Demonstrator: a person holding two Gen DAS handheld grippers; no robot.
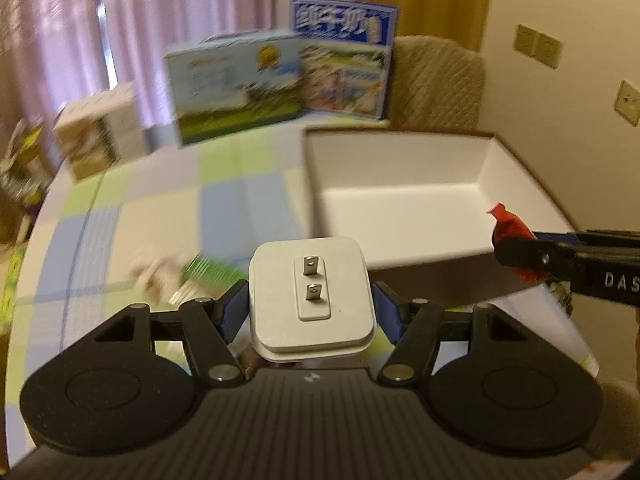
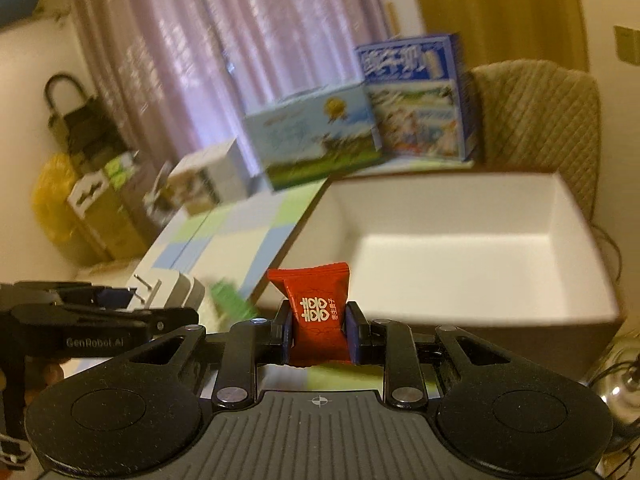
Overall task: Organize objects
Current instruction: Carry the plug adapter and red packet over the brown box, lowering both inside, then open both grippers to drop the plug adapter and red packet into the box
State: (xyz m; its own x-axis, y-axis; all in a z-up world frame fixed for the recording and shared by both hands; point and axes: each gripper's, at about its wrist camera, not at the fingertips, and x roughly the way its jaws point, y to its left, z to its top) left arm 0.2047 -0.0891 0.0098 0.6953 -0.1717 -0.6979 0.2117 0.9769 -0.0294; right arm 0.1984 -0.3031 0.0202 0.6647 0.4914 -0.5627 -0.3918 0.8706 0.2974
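Observation:
My left gripper [image 1: 310, 308] is shut on a white plug adapter [image 1: 312, 300], its two metal prongs facing the camera. It hovers over the checked tablecloth just in front of the near wall of a big white open box [image 1: 404, 176]. My right gripper [image 2: 319, 332] is shut on a red wrapped candy [image 2: 316, 308] with white characters, held close to the box's near left corner [image 2: 316, 220]. In the left wrist view the right gripper [image 1: 520, 258] comes in from the right with the red candy [image 1: 510, 224]. The right wrist view shows the left gripper [image 2: 132, 300] and the adapter [image 2: 176, 290] at the left.
Two printed cartons [image 1: 240, 84] [image 1: 346, 64] stand behind the box, with a smaller carton [image 1: 100, 128] to the left. A padded chair back [image 1: 438, 80] rises beyond the table. A green packet [image 2: 232, 300] lies on the tablecloth [image 1: 140, 216]. Bags sit on the floor [image 2: 80, 200].

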